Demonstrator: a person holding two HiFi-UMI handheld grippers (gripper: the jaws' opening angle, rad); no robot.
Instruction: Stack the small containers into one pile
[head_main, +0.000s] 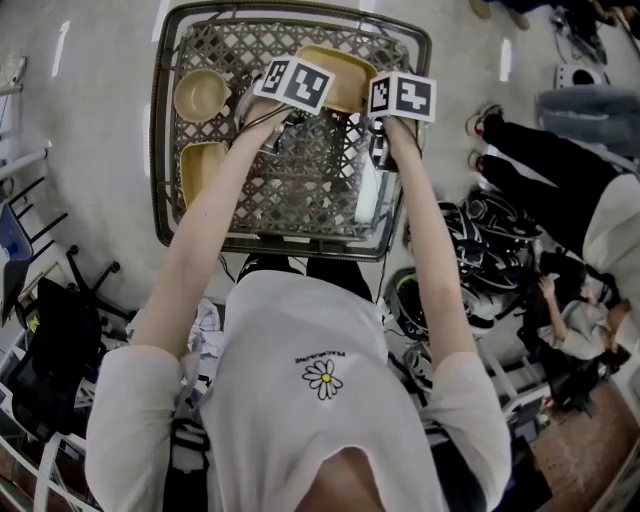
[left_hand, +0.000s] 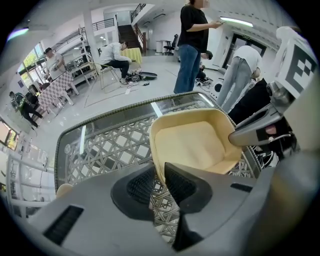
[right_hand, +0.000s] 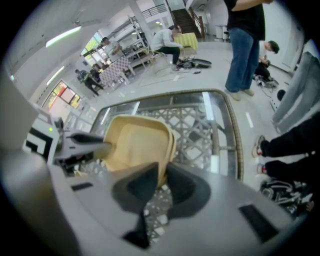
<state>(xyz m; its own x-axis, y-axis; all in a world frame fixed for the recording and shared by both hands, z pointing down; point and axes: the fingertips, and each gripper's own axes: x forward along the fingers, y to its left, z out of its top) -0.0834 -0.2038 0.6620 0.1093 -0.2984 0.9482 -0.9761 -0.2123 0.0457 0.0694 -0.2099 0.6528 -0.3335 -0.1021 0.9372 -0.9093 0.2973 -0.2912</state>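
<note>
A large tan square container (head_main: 335, 72) is at the far side of the wicker table, with both grippers on it. My left gripper (left_hand: 159, 176) has the container's near corner rim (left_hand: 156, 150) between its pads and is shut on it. My right gripper (right_hand: 161, 181) grips the opposite rim (right_hand: 167, 150), where a second edge shows, as of two nested containers. In the head view the left gripper (head_main: 290, 100) and the right gripper (head_main: 385, 125) flank the container. A round tan bowl (head_main: 200, 93) and a smaller square container (head_main: 203, 165) sit at the table's left.
The table (head_main: 300, 190) has a glass top over wicker lattice and a raised rim. A white strip (head_main: 368, 195) lies on it near the right edge. People stand and sit around (left_hand: 192, 45), and bags lie on the floor to the right (head_main: 480, 250).
</note>
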